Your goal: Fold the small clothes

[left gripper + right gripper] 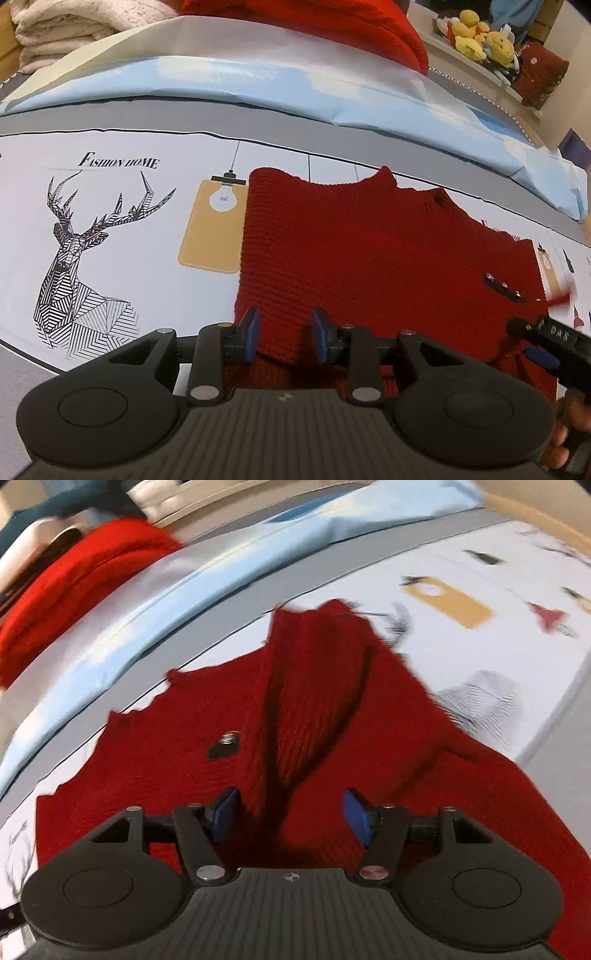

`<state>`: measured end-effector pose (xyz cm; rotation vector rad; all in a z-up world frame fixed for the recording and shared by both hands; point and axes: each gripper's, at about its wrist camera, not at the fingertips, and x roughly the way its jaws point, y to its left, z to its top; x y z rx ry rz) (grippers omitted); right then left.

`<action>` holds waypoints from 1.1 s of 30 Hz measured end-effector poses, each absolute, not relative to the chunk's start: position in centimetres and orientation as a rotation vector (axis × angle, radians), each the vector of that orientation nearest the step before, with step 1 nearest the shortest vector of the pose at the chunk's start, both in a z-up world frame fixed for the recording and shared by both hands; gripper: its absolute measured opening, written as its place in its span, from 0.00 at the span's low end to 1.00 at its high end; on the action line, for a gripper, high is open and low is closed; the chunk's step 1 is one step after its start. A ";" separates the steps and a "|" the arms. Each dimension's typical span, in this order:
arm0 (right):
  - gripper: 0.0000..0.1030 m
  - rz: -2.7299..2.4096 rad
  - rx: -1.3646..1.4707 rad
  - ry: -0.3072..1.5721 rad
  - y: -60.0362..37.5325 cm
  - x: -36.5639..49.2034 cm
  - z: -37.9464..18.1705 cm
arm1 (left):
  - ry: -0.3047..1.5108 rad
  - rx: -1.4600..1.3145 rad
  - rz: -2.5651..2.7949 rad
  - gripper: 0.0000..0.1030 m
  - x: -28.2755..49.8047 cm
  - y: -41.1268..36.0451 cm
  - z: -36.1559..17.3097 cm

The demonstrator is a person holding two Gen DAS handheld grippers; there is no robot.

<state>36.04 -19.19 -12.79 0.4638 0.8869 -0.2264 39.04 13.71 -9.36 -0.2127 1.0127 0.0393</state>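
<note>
Sweater, one, dark red, lies on a printed bedsheet; left gripper pinches its hem, right gripper hangs released.

So the surface is a bed with a printed sheet: white panel, grey border, a geometric deer, "FASHION HOME" lettering and little hanging-lamp drawings. Lying flat right on it is 1 dark red knit sweater. Further back a light blue cloth is spread across the bed, with a brighter red knit on top and cream blankets stacked at the far left corner.
</note>
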 end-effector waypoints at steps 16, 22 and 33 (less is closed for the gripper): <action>0.09 -0.093 0.586 0.385 -21.8 33.7 -6.9 | 1.026 -0.203 0.041 0.34 39.2 13.6 -9.9; 0.17 -0.241 0.605 0.714 -24.2 36.5 -11.4 | 1.031 -0.190 0.044 0.34 39.3 13.6 -10.2; 0.28 -0.341 0.679 0.873 -26.6 35.9 -13.3 | 1.094 -0.161 0.110 0.50 39.1 15.4 -12.3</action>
